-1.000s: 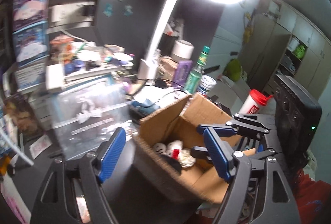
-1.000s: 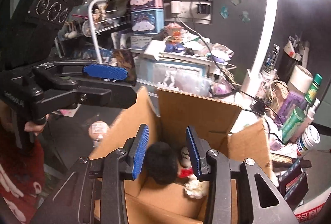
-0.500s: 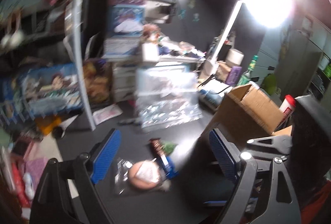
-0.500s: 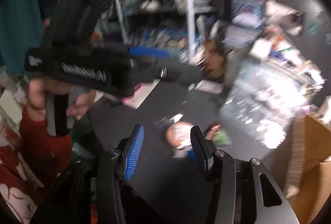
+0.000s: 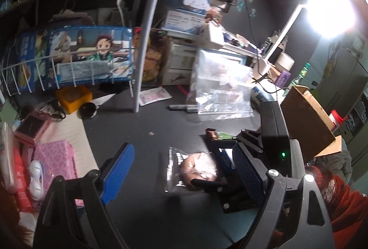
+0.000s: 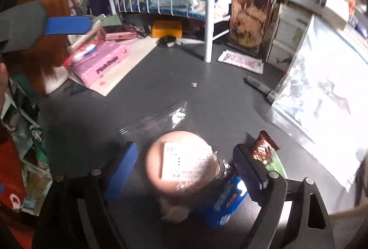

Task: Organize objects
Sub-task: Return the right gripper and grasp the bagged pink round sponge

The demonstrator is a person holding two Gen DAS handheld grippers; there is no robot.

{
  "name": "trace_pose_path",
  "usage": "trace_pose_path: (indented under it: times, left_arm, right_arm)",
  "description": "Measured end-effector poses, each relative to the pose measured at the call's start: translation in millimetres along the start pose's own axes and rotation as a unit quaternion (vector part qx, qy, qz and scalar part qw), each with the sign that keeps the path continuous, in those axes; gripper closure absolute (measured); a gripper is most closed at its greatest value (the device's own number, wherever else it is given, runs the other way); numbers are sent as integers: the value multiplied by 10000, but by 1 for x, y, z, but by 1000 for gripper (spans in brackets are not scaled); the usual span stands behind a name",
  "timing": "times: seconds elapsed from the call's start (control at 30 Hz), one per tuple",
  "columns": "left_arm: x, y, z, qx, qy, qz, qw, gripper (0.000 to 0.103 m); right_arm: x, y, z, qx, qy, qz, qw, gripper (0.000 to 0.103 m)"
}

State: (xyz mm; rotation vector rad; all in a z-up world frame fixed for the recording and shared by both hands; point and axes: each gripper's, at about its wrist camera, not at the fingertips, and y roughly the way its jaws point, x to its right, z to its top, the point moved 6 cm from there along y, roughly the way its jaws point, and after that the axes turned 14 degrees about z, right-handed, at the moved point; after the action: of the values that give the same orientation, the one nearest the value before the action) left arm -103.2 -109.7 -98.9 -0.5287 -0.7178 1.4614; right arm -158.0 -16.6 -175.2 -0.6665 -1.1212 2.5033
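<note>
in the right wrist view the right gripper has its jaws opening, empty, straddling a round pinkish item in a clear bag that lies on the dark desk; the pads are not pressing it. the left gripper is spread wide and empty. the item looks light and soft and its wrap slippery, so the round body is the better hold. right of it a blue packet and a brown wrapper are partly hidden; the label is unreadable.

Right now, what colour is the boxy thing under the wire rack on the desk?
Orange-yellow. The box shows best in the left wrist view, sitting below the white wire rack.
</note>
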Motion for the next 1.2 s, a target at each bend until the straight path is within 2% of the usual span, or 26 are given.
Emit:
trace_pose_path:
  times: [0.1,0.3,0.47,0.6,0.67,0.8,1.0,1.2]
  left_arm:
    - [-6,3,1,-18,-52,-37,10000,18]
    - [-11,4,1,-10,-87,-74,9999,18]
    - [-12,1,1,0,-160,-91,9998,18]
    - [-13,-2,0,5,-168,-49,9998,18]
    - [-14,-5,-1,8,-184,-30,9998,18]
    - [-15,-9,-4,-2,-200,16,9998,18]
    - [-11,-21,-10,-6,-156,74,9999,18]
    - [3,-38,-12,91,-106,-84,9999,18]
  right_arm:
    - [-1,6,-1,-67,79,281,9996,18]
    - [-19,4,-13,-325,-65,506,9982,18]
    - [-25,10,-19,-450,-440,32,9980,18]
    - [-27,15,-20,-508,-517,-46,9974,19]
    - [-28,14,-20,-511,-575,-83,9970,28]
    - [-31,12,-20,-505,-627,-108,9967,35]
    - [-41,0,-17,-312,-625,-108,9975,38]
    - [-71,-43,-3,209,-708,31,9973,38]
